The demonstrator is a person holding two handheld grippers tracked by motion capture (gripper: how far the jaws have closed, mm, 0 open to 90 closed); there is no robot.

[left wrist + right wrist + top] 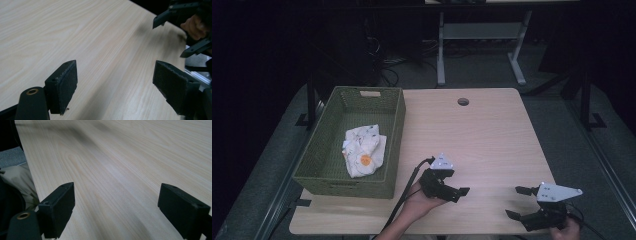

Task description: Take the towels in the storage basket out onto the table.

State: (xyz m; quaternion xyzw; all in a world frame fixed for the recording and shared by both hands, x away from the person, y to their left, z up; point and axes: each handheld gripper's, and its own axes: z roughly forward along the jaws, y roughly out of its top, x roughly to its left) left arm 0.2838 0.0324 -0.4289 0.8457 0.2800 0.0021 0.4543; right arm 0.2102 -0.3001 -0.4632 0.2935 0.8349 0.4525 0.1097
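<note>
On the left of the light wooden table stands a green woven basket with a white patterned cloth lying in it. My left gripper is held by a hand near the table's front edge and points right. It is open, with bare wood between its black pads. My right gripper sits at the front right corner and points left toward the other one. It is open too, and its jaws frame plain tabletop. In the left gripper view the right gripper faces me at the upper right.
A round cable hole lies near the table's far edge. Behind the table stand the white legs of another desk on a dark floor. A black cable trails from the left gripper over the front edge.
</note>
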